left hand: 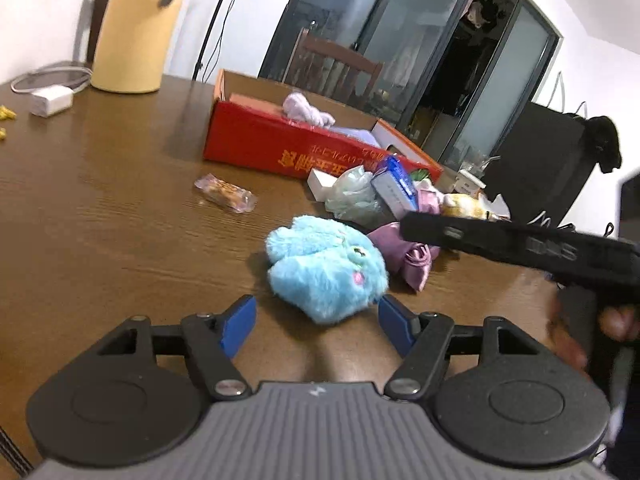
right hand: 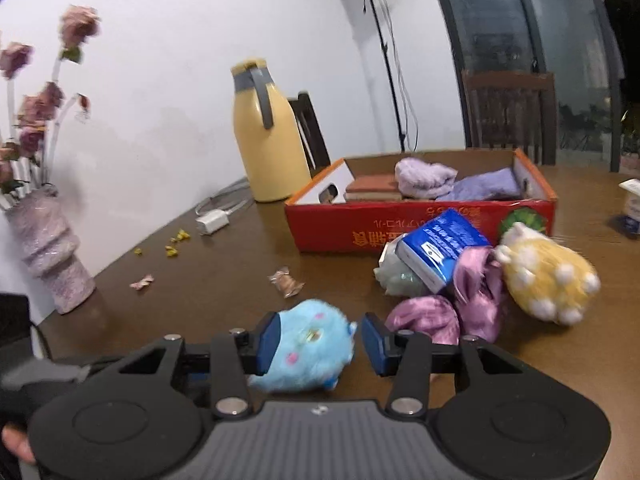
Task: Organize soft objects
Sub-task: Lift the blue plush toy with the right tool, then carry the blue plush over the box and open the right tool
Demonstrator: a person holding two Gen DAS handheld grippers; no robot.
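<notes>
Right wrist view is smeared, and the gripper body hides the bottom of the blue plush (right hand: 310, 350). Right gripper (right hand: 316, 342) is spread wide around it on the table (right hand: 200, 264); contact looks likely but I can't tell. Left gripper (left hand: 316, 320) gapes wide and empty just short of the plush. Red box (right hand: 420, 228) sits behind.

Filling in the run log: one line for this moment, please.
left gripper: open, before blue plush | right gripper: open, around plush, not clamped | red box: some soft items inside
</notes>
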